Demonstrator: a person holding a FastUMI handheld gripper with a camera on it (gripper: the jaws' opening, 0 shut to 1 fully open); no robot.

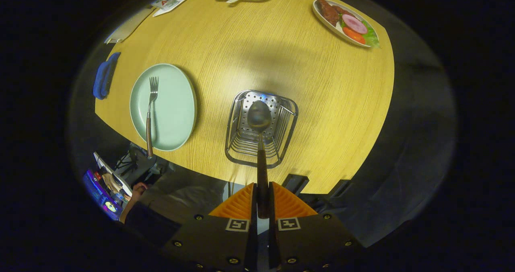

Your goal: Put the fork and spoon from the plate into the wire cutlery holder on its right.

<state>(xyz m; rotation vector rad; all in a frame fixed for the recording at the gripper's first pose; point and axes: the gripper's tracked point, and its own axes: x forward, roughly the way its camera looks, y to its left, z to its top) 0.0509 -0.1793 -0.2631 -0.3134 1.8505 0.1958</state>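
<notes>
The gripper [262, 199] clamps the spoon [259, 131] by its handle between both fingers, the bowl hanging over the wire cutlery holder [261, 128]. Left of the holder, near the table [305, 103] edge, the fork [150, 111] lies on the plate [177, 107]. Bare wood stretches beyond the holder.
</notes>
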